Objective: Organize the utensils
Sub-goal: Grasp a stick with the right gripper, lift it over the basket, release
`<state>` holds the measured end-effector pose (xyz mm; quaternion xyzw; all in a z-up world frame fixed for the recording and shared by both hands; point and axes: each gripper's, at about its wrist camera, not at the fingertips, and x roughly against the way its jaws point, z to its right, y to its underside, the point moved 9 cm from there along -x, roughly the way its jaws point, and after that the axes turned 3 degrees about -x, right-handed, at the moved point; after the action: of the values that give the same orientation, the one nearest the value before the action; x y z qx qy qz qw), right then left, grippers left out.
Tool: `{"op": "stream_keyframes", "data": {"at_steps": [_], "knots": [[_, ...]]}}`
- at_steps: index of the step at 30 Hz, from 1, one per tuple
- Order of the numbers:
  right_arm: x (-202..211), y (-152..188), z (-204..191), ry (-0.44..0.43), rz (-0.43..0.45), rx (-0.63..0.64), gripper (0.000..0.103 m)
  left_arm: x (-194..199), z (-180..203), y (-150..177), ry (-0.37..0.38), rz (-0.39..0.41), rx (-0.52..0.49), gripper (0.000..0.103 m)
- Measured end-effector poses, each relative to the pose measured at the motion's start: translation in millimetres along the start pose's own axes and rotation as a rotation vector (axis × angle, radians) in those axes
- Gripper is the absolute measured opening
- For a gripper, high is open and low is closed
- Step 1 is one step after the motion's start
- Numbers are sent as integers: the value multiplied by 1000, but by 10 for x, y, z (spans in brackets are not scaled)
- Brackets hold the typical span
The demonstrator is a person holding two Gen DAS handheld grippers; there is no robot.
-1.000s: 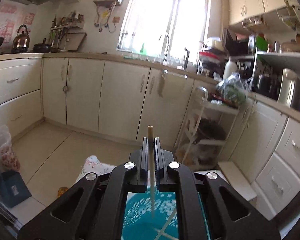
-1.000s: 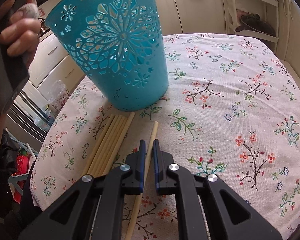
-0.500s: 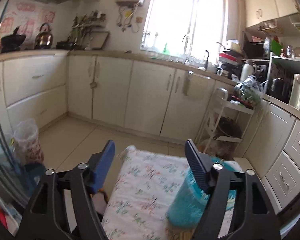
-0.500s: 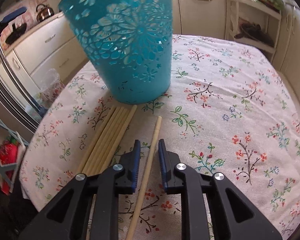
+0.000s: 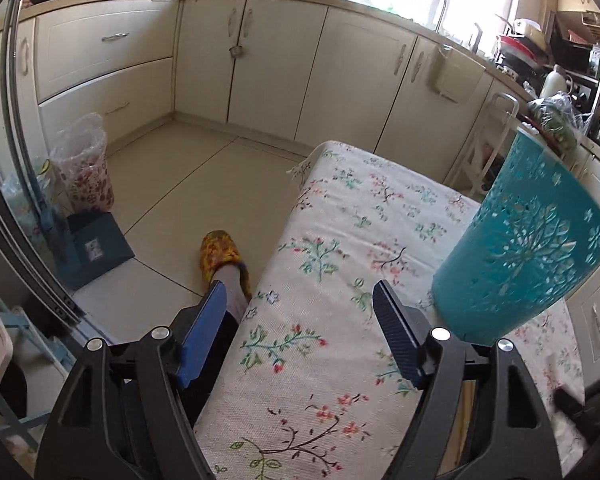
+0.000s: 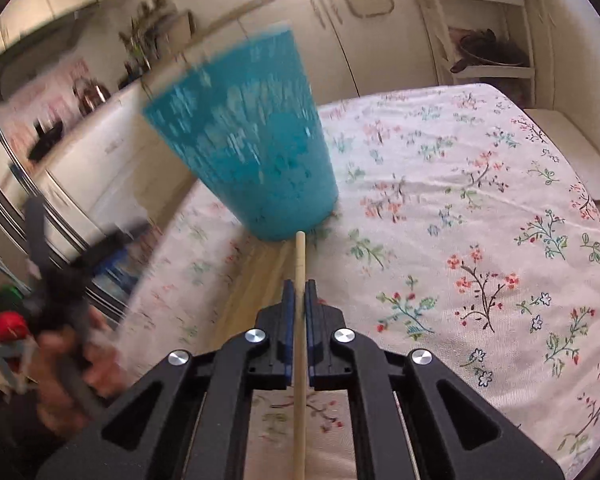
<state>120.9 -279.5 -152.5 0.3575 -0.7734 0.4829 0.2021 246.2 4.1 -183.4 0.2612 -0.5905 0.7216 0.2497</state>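
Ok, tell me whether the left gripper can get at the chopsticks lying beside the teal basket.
Probably yes. The left gripper is open and empty above the tablecloth, and the loose chopsticks lie uncovered just in front of the teal basket; nothing visible blocks them.

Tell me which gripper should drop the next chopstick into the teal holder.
Right. The right gripper is already shut on a chopstick whose tip points at the teal holder. The left gripper is open and empty over the table edge, so it would first need to pick one up.
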Motion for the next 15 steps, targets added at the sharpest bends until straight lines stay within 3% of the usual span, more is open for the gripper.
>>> {"op": "stream_keyframes", "data": {"at_steps": [4,9,15], "knots": [[385,-288,-153,-73,124,-31,6,10,37,8,9,7,-13,72],[827,-963,-565,-173,301,0,6,-2,91,16,18,-5,-19,72],[673,-1867,-957,-183,456,43,6,-18,105,29,44,-12,-8,72]]}}
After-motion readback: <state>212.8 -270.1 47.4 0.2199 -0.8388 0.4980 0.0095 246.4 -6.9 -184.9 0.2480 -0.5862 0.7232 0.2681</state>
